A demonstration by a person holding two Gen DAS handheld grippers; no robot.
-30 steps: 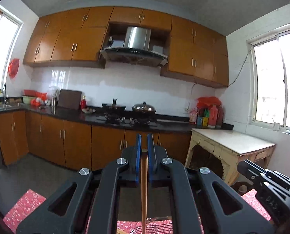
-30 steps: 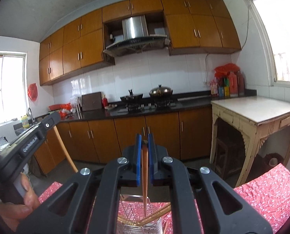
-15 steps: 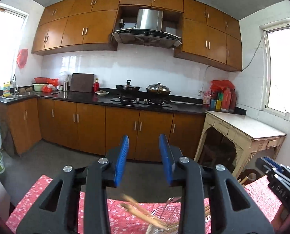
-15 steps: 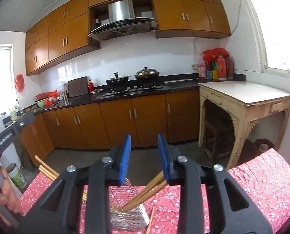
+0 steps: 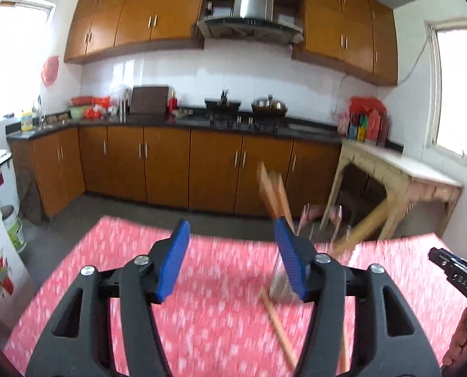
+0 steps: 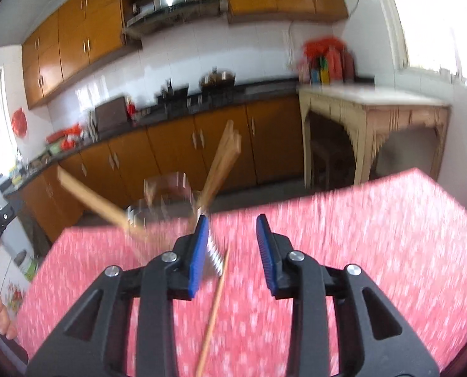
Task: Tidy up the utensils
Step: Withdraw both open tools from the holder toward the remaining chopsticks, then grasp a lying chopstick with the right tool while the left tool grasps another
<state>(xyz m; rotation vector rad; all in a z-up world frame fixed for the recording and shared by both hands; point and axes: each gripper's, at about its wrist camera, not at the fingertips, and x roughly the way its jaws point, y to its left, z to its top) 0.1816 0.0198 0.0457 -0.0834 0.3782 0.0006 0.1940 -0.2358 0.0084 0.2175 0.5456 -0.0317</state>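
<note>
- Left gripper: blue pads spread wide, nothing between them, hanging over the red floral tablecloth.
- Right gripper: jaws apart too, empty, and a loose chopstick lies on the cloth just ahead of its left pad, running back under the tool.
- Out past the fingers stands the wire holder, near the table's far edge, blurred by camera motion, with wooden chopsticks fanning out of its top to left and right.
- The left view shows the same holder behind its right finger, sticks leaning up and out, plus what look like two loose ones on the cloth, the nearer one beside the holder's base.
- Handling call: these sticks look light, stiff and thin, likely to roll or pivot in a two-pad pinch.
- Best hold, I'd say, is mid-length across the shaft, pads square on, so the stick doesn't swing.
- The flat one gives little to get under; pressing the pads down on either side of it seems safest.
- The holder looks light and tippy, so sticks should go in gently.
</note>
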